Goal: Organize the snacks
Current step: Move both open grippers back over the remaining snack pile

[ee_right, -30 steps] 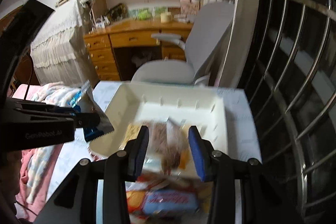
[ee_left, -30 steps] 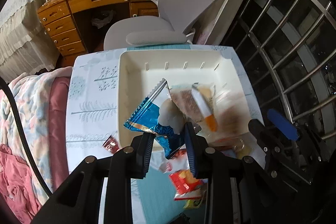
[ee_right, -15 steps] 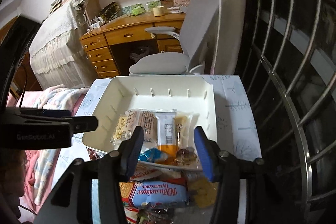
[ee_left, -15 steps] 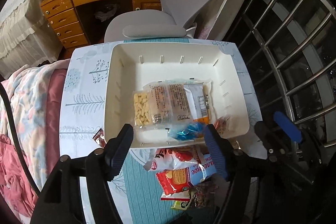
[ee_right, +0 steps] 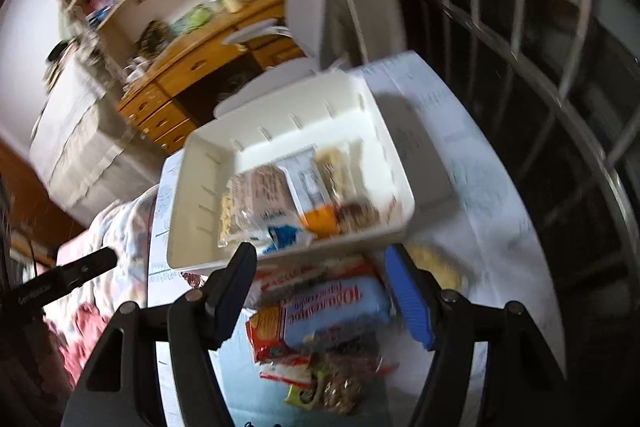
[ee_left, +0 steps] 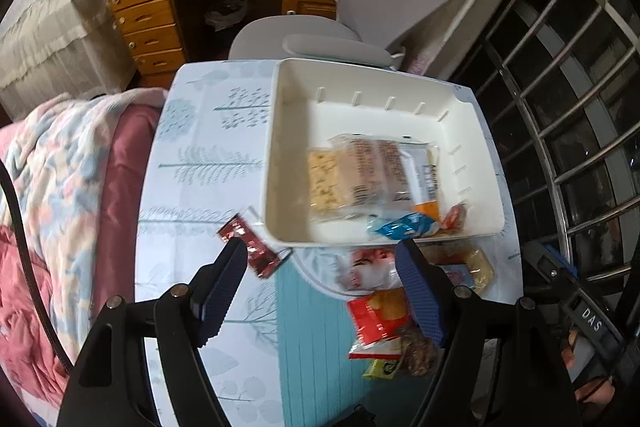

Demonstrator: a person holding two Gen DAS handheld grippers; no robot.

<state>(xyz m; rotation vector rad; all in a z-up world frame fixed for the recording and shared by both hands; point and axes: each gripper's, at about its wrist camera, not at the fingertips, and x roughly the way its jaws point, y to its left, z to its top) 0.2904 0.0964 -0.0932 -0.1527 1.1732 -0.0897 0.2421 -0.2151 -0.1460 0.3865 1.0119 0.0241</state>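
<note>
A white tray [ee_left: 276,155] sits at the far right part of a small table covered with a tree-print cloth [ee_left: 208,163], its near wall toward both cameras. Inside it, against the near wall, lie a clear pack of pale crackers [ee_left: 326,179], a brown-printed packet [ee_left: 376,171] partly over it, an orange-ended packet [ee_left: 426,207], a blue-and-white wrapper [ee_left: 404,227] and a small reddish piece [ee_left: 454,219] at the near right corner. The left gripper [ee_left: 320,267] points down at the table before the tray; its jaws are spreading and nothing is between the pads. A dark red wrapper [ee_left: 252,247] lies on the cloth just outside the tray's near left corner, by the left finger. The right gripper [ee_right: 320,275] hangs over a heap of loose snacks [ee_right: 320,315] at the table's near edge, topped by a pale blue biscuit pack [ee_right: 340,307]; its jaws are also widening, empty, though the view is blurred. A grey chair [ee_left: 352,39] stands behind the table.
</note>
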